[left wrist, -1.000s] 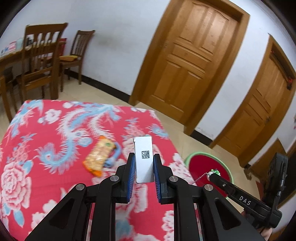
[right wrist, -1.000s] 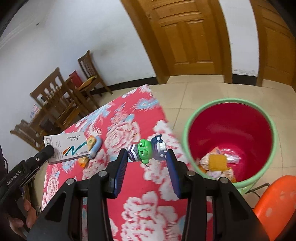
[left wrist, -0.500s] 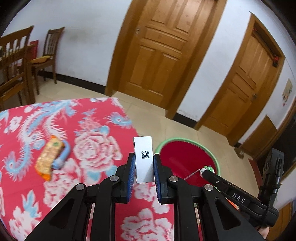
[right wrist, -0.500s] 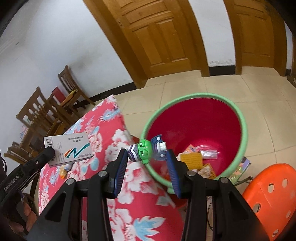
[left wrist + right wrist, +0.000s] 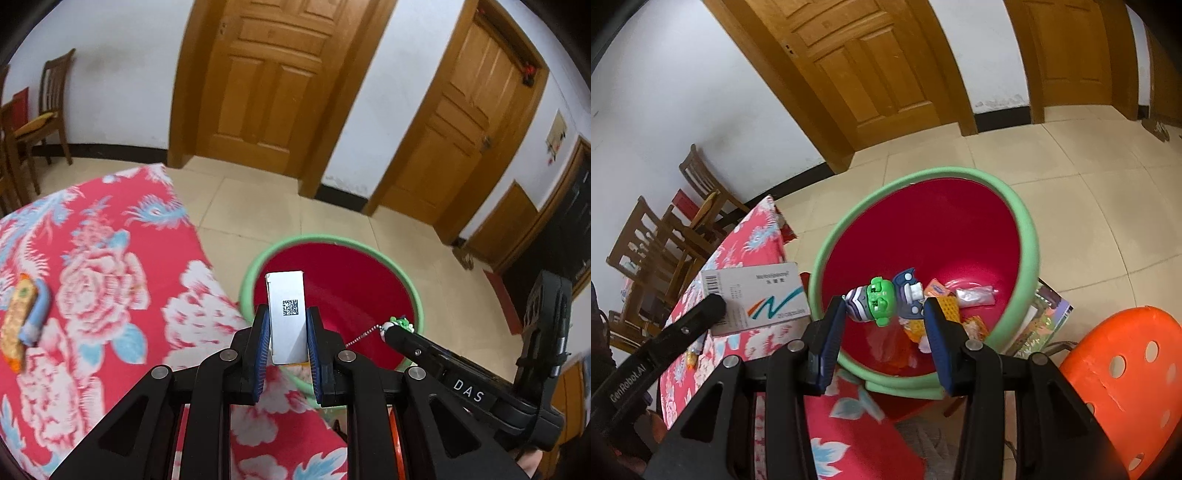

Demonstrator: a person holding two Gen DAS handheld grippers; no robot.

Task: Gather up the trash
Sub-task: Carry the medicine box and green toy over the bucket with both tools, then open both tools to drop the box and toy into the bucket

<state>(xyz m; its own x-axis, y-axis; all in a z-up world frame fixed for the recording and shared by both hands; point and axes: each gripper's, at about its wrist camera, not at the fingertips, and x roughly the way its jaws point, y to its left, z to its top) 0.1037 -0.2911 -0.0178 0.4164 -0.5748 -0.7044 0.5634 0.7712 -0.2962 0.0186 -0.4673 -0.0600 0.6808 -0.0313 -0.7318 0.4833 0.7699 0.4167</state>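
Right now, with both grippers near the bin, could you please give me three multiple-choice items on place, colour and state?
1. Where does the green-and-purple toy figure sit?
A. on the orange stool
B. between the right gripper's fingers, in front of the bin's opening
C. on the floral cloth

2. What colour is the bin's rim?
A. green
B. blue
C. black

3. How is the white medicine box held?
A. lying in the bin
B. resting on the floor
C. clamped by the left gripper

B: the toy spans the blue pads. A: a green rim rings the red inside. C: both pads press on the box.
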